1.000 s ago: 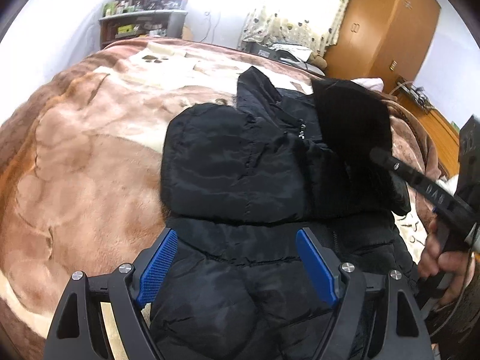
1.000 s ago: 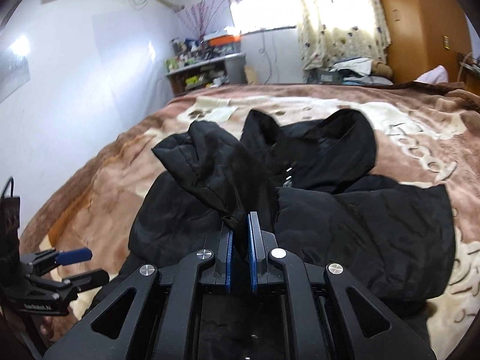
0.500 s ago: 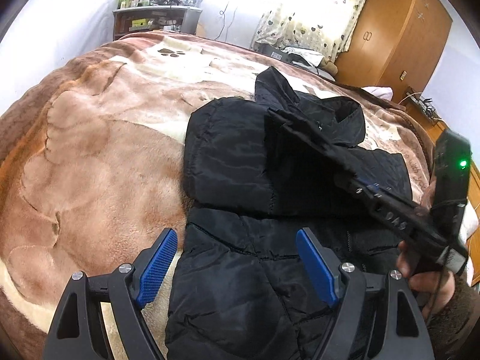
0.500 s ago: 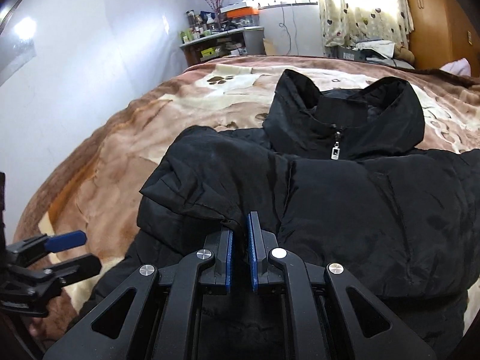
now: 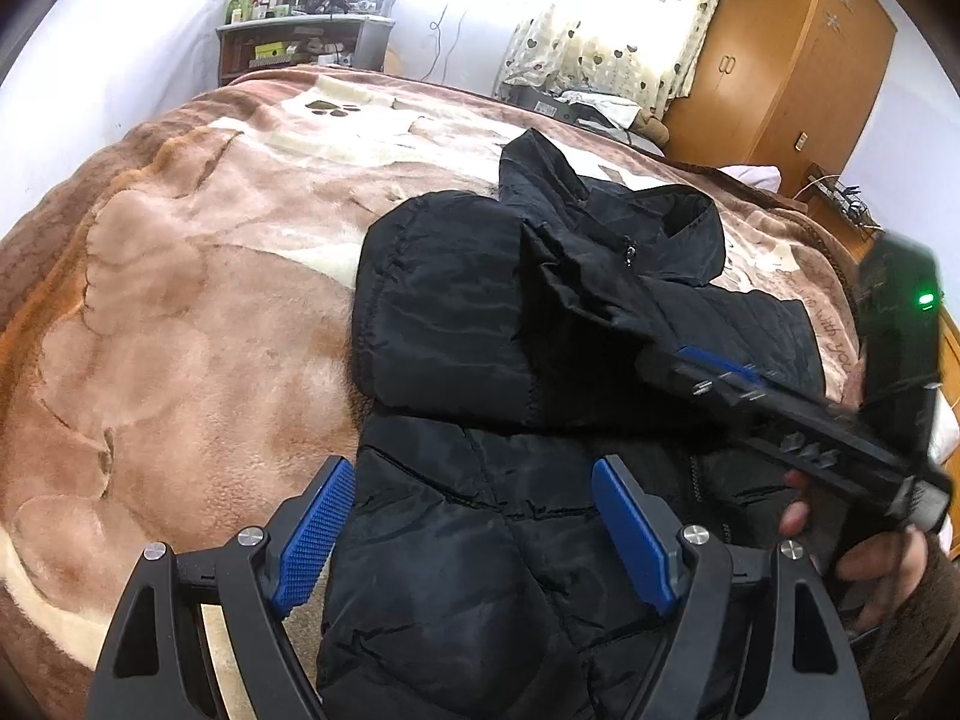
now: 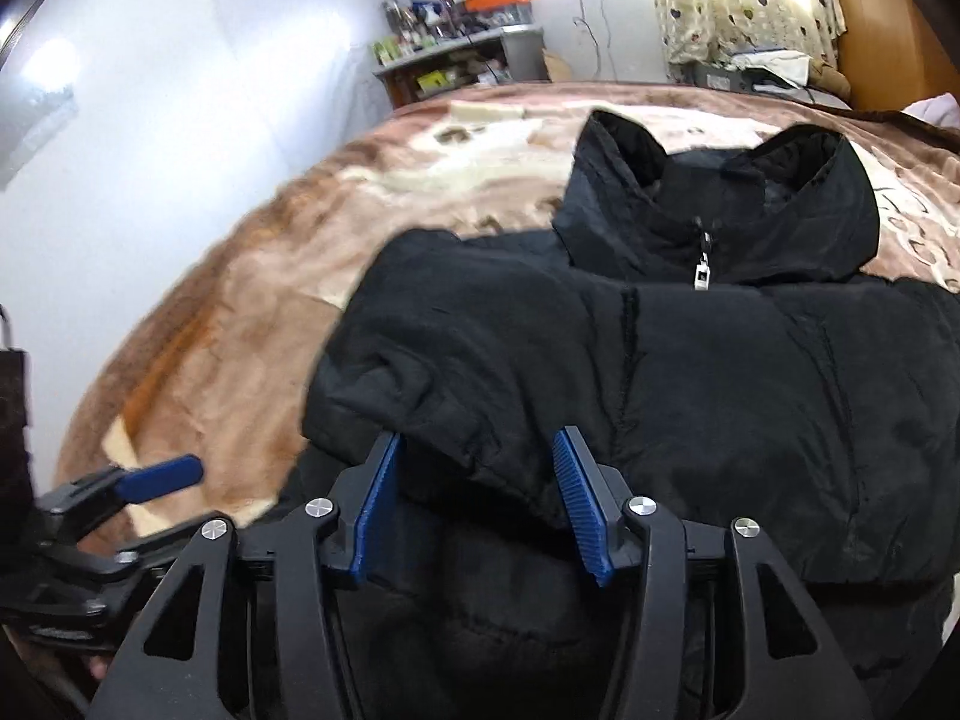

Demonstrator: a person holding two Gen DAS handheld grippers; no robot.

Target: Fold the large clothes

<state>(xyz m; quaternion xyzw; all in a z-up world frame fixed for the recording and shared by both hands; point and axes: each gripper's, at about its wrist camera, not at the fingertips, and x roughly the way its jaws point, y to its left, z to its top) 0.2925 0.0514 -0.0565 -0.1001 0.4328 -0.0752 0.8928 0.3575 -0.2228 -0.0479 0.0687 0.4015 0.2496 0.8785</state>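
left gripper (image 5: pixel 474 534) jaws apart, over jacket hem, nothing pinched | black jacket (image 6: pixel 690 372) on brown blanket (image 5: pixel 180 300), sleeve folded across chest, bottom edge cut off | right gripper (image 6: pixel 477 498) opening, sleeve cuff between pads, contact unclear

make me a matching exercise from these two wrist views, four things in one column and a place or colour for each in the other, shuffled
Things:
1. jacket
2. wardrobe
3. zipper pull
4. shelf unit

Place or colour:
A. white, at the collar
B. black, lying on the brown blanket
C. against the far wall, crowded with bottles and boxes
D. orange-brown wood, in the far right corner

Pairs: 1-B, 2-D, 3-A, 4-C
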